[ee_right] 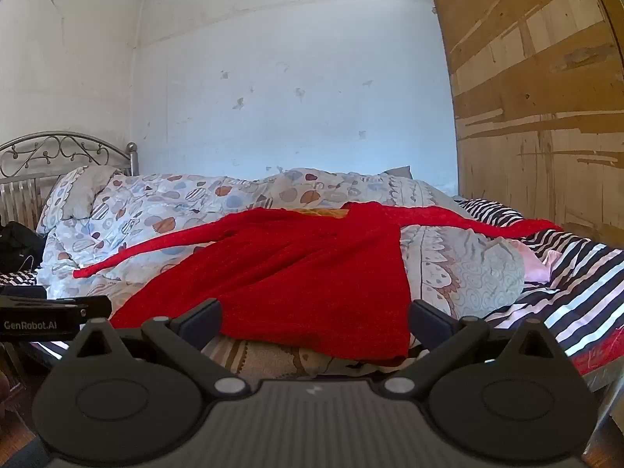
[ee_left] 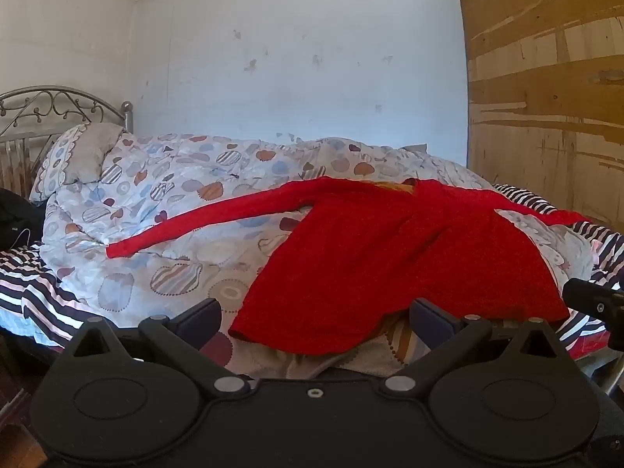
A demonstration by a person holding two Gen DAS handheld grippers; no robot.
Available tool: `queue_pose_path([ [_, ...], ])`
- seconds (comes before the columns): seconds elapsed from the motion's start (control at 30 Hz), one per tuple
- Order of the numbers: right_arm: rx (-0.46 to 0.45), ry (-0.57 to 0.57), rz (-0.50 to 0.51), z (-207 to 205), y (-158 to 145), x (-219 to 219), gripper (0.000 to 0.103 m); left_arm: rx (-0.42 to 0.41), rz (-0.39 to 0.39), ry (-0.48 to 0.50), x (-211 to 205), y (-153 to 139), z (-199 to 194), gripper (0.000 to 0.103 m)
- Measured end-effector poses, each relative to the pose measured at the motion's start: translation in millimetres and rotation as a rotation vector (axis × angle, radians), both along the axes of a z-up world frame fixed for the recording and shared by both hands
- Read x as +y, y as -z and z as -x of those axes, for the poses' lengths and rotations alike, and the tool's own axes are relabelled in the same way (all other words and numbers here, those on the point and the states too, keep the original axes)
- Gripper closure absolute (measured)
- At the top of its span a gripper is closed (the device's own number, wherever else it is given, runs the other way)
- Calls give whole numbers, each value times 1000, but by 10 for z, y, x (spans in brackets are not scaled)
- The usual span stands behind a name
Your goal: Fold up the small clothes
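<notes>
- While no fold shows yet, the red garment (ee_left: 390, 257) lies spread on the patterned quilt (ee_left: 156, 210), sleeves reaching toward 9 and 3 o'clock.
- Left gripper (ee_left: 316, 318) and right gripper (ee_right: 314, 318): jaws wide apart, empty, at the hem.
- Legible on the left gripper at 9 o'clock in the right view: "GenRobot.AI".

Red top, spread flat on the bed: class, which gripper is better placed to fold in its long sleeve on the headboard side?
Left, probably. The left gripper is open at the hem of the red top, nearer that sleeve. The right gripper sits further towards the opposite side.
</notes>
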State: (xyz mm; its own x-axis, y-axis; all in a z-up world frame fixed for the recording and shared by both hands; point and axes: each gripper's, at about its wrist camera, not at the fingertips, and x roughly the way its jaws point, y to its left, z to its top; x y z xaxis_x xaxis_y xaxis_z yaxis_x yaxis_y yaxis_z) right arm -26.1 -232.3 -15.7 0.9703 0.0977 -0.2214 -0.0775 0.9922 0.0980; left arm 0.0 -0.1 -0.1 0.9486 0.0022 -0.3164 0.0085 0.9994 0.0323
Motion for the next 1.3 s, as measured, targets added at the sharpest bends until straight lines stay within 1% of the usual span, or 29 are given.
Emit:
queue_pose_path([
  [0.6,-3,0,-2,3,11,-4,0,0,5,3,1,-2,3,1],
  [0.9,-2,1,-4,35,-34,36,0,2,5,2,1,-2,1,1],
  [1.0,-1,2,-7,-6,16,-25,0,2,6,3,1,-2,0,1],
  [1.3,0,3,-8,0,13,-22,0,4,7,3,3,-2,-2,1],
])
